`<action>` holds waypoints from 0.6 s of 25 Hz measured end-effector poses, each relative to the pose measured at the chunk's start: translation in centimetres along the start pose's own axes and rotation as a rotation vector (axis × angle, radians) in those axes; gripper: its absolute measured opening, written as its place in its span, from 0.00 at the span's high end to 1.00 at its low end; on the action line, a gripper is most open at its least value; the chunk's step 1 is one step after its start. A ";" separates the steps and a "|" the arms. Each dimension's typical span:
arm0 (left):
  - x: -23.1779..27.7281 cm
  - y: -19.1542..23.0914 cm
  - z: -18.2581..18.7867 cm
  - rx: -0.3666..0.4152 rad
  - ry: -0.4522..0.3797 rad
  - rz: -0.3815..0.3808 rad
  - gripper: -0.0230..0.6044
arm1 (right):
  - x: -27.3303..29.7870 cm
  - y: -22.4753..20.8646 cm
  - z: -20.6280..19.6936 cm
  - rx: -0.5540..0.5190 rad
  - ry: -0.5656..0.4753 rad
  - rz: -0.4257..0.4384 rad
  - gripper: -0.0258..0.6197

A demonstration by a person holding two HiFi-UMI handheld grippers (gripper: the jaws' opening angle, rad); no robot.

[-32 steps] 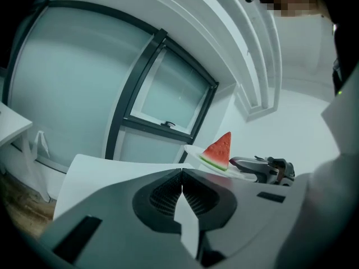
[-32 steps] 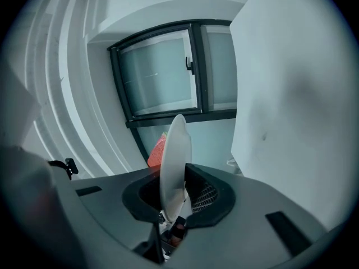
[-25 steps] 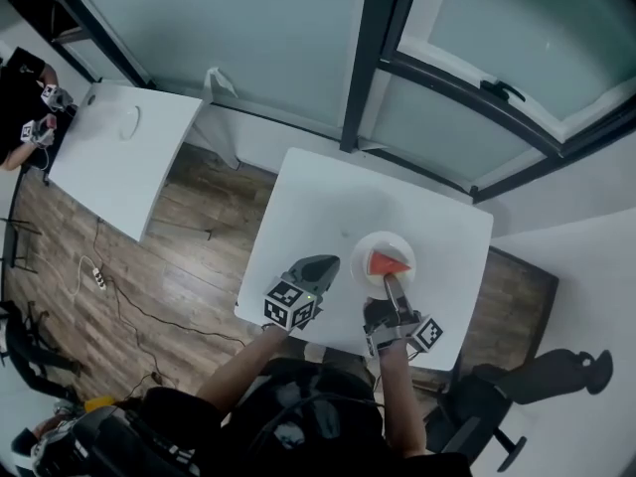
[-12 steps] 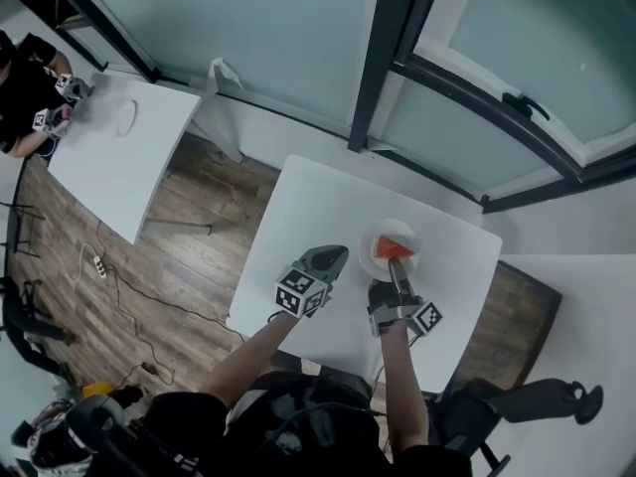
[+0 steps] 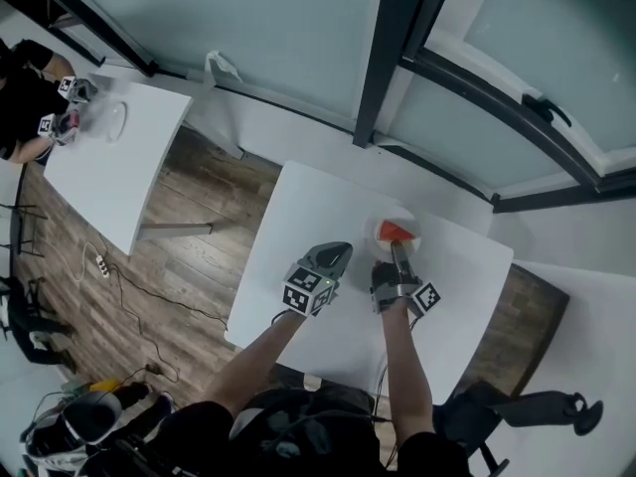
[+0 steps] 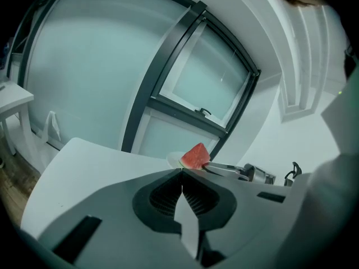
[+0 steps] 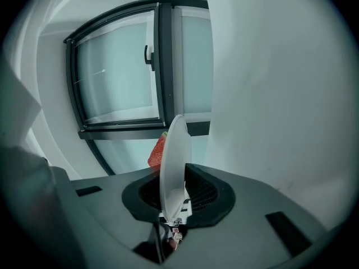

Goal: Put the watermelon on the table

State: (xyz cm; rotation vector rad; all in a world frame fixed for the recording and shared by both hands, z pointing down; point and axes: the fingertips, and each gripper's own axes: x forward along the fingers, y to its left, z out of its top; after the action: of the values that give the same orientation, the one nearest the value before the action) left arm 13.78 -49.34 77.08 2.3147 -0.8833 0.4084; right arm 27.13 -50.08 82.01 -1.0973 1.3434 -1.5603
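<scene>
Red watermelon wedge (image 5: 396, 231) sits loose on a white plate (image 7: 175, 150) over the desk (image 5: 308, 207), at twelve o'clock from my right fingers (image 7: 203, 194), which pinch the plate's near rim, almost closed. My left fingers (image 6: 162, 198), at nine o'clock, are pressed together, empty. The wedge looks light, wet and soft, likely to slide, so I'd keep the stiff plate level.

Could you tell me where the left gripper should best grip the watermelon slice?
Probably across its broad red faces, below the tip, coming down from the left: the watermelon stands point-up on the plate, whose near rim the right gripper clamps.
</scene>
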 end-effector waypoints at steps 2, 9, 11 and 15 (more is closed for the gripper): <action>0.0 0.8 0.1 -0.007 -0.004 0.013 0.95 | 1.3 -1.4 0.7 0.006 -0.020 -0.021 0.86; -1.3 3.7 0.9 -0.062 -0.035 0.073 0.95 | 3.5 -4.0 2.1 0.024 -0.076 -0.088 0.86; -1.6 3.7 1.0 -0.066 -0.038 0.070 0.95 | 3.8 -4.3 2.1 0.022 -0.078 -0.092 0.86; -2.1 3.3 1.1 -0.075 -0.040 0.051 0.95 | 4.2 -4.6 2.1 0.025 -0.086 -0.136 0.86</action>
State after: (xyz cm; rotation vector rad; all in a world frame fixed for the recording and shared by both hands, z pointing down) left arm 10.06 -50.92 76.72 2.2420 -0.9622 0.3459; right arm 27.68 -54.13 87.20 -1.2484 1.2104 -1.6044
